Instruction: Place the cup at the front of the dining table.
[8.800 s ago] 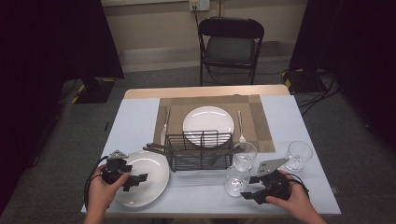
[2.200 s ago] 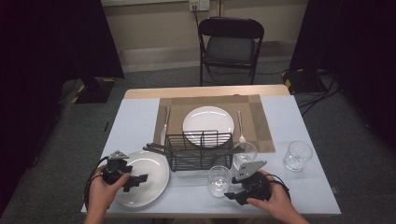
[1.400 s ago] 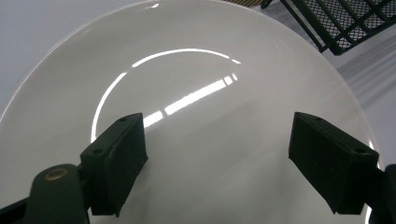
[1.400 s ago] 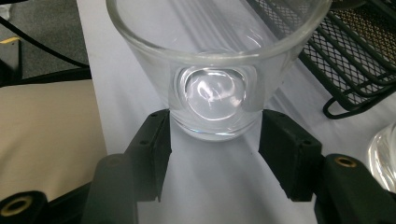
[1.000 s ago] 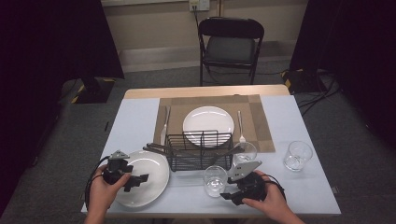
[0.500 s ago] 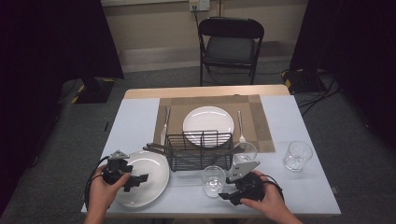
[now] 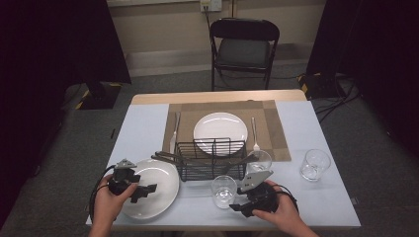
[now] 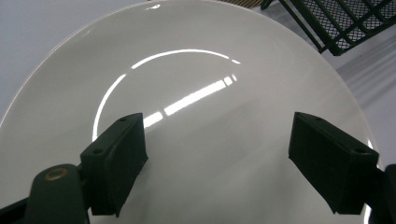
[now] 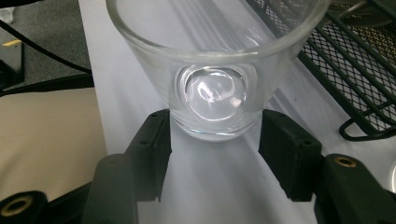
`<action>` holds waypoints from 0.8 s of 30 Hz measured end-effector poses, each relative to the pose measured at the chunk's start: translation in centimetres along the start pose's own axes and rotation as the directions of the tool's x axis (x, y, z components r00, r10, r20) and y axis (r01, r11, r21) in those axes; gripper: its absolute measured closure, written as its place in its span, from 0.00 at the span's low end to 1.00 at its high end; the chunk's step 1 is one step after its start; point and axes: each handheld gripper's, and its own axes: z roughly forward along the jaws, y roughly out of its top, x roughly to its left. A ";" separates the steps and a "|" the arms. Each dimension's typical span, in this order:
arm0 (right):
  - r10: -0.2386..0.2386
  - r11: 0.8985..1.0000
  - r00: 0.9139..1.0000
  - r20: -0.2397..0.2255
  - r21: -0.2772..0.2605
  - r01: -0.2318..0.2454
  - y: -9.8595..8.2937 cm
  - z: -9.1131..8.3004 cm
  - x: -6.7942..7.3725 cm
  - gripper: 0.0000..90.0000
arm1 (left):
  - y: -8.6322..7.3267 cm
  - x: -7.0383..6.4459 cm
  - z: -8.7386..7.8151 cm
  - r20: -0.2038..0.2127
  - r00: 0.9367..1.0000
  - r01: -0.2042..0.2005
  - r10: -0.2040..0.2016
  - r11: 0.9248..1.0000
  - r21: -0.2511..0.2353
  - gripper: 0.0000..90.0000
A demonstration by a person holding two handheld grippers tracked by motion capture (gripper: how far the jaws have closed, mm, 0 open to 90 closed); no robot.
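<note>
Right gripper has its jaws on either side of the base of a clear glass; the pads sit right against the glass foot, left one looks touching, right one touching or a hair off, so I can't tell whether it's really squeezing. In the high view that right gripper is at the near edge of the table, and the glass stands upright on the tablecloth at roughly 10 o'clock from the hand, just in front of the black wire basket. Left gripper is spread wide with nothing between the jaws, hovering over a big white plate. From above, the left gripper sits on the left part of that plate, which lies at 9 o'clock from the glass. Further out: a second glass just at 1 o'clock, a third glass well off at 3 o'clock, and a smaller plate on the brown placemat behind the basket.
</note>
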 end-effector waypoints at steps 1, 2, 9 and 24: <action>0.000 1.000 1.000 0.000 0.000 0.000 0.0 0.0 0.0 0.49 | 0.0 0.0 0.0 0.000 1.000 0.000 0.000 1.000 0.000 0.21; -0.002 1.000 1.000 -0.001 -0.001 0.002 0.0 0.0 0.0 0.49 | 0.0 0.0 0.0 0.000 1.000 0.000 0.000 1.000 0.001 0.21; -0.005 1.000 1.000 0.000 -0.002 0.005 0.1 0.2 0.0 0.49 | 0.0 -0.1 0.0 0.006 1.000 0.001 -0.001 1.000 0.000 0.21; -0.009 1.000 1.000 -0.010 -0.007 0.009 0.5 0.6 0.2 0.49 | 0.0 0.0 0.1 0.006 1.000 -0.001 0.001 1.000 0.002 0.21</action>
